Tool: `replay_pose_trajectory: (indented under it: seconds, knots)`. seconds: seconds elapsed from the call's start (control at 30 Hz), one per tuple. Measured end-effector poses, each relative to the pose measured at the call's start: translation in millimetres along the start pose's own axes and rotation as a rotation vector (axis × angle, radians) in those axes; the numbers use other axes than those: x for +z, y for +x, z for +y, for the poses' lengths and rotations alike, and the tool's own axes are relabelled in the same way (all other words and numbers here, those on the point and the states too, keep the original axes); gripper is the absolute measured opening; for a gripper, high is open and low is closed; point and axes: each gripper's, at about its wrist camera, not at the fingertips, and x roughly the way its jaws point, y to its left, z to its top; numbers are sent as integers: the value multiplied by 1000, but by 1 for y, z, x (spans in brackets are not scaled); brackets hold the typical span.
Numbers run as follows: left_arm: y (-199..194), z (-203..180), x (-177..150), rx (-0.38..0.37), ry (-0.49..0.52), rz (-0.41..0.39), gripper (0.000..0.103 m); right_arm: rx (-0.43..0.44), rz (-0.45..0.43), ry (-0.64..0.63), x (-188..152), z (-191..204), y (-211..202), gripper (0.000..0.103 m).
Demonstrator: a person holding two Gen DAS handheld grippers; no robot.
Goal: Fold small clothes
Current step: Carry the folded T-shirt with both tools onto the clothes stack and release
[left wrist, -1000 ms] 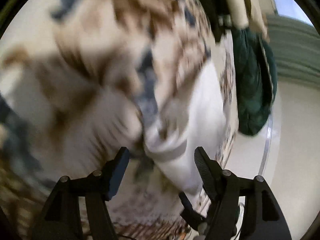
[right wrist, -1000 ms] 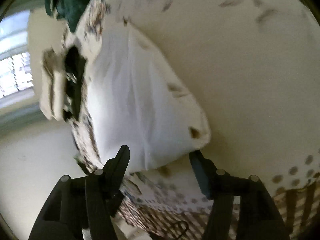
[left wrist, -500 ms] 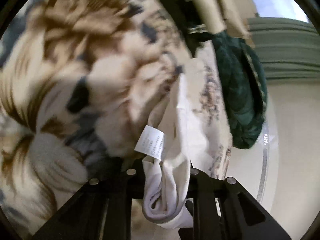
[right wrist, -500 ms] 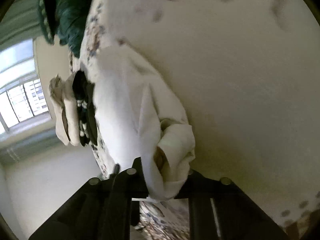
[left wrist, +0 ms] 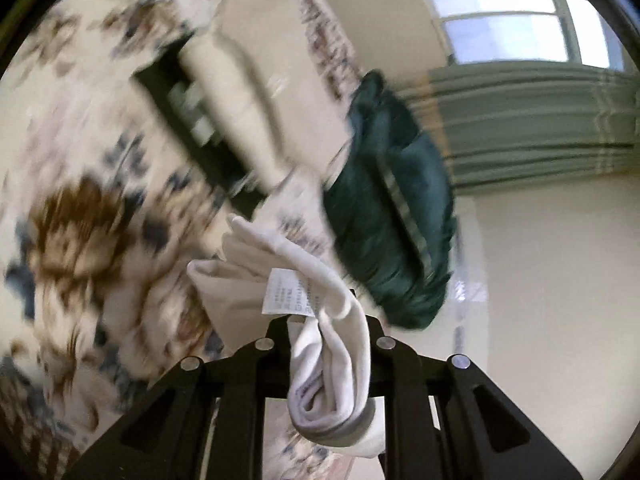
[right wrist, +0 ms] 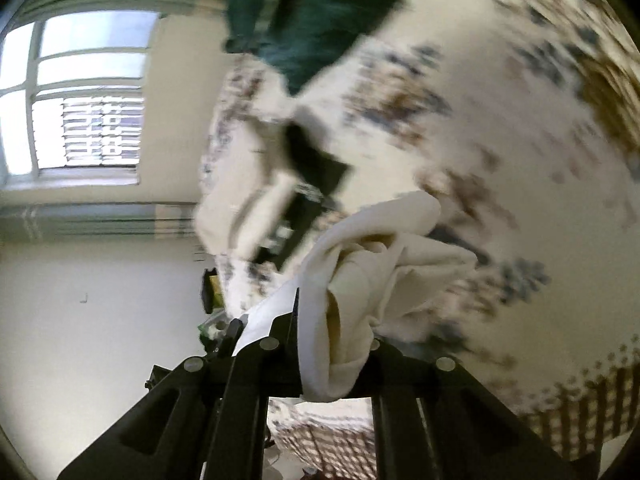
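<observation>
- Moved: both grippers, open around the cream garment a second ago, have just been closing on it. The bedspread, which filled each view then, now sits further off and blurred, so the garment has come up off the bed.
- Left gripper [left wrist: 326, 354]: jaws clamped on a bunched edge of the cream garment [left wrist: 320, 312], at 6 o'clock in its view. A grey-banded hem curls out below the jaws; the rest of the cloth trails up toward 10 o'clock.
- Right gripper [right wrist: 334, 354]: jaws clamped on another gathered part of the same cream garment [right wrist: 384, 256], at 6 o'clock, the cloth bulging toward 1 o'clock.
- Location of the task item: held between the two grippers, above the floral bedspread [left wrist: 80, 216]; whether any part touches the bed cannot be told.
- Meaning for the task, as a judgement: the pick-up is done and the fold itself is not begun. The cloth is crumpled at both grips, so it likely needs spreading or shaking out first.
- Label: a white care tag [left wrist: 290, 294] sewn to the garment, just above the left jaws. Rows of small print show, too fine to read; no brand name is legible.
- Other items: a dark green pillow [left wrist: 392, 232] at 2 o'clock in the left view; a stack of folded clothes [left wrist: 224, 108], cream and black, at 11 o'clock; a window [right wrist: 84, 96] at 9 o'clock in the right view. No writing is readable on any.
</observation>
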Motion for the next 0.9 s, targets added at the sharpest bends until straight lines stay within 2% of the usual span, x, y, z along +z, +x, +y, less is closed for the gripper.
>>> replay_pose_trajectory:
  seconds: [0.13,0.27,0.43,0.47,0.57,0.63,0.7,0.77,0.9]
  knots:
    - [3,-46,87,-62,39,-49,14,34,-46,-64,25,85,22,10]
    - [32,-85,190,-83,102,-92,14,99,-91,-113,73,179,75,10]
    - [84,-90,285,-120,144,-124,14,155,-108,-167,139,254,153,10]
    - [94,-82,297,-106,148,-121,14,197,-104,-174,155,264,176,10]
    - [126,-34,315,-23,160,-85,15,227,-79,-165,179,259,225,10]
    - [144,7,311,69,150,-45,15,191,-45,-155,183,237,264,10]
    - [152,42,301,130,124,-7,15,111,5,-150,179,206,304,10]
    - [152,72,290,138,99,15,19,49,48,-138,172,179,328,10]
    - [138,77,280,156,146,32,26,28,90,-97,164,147,342,11]
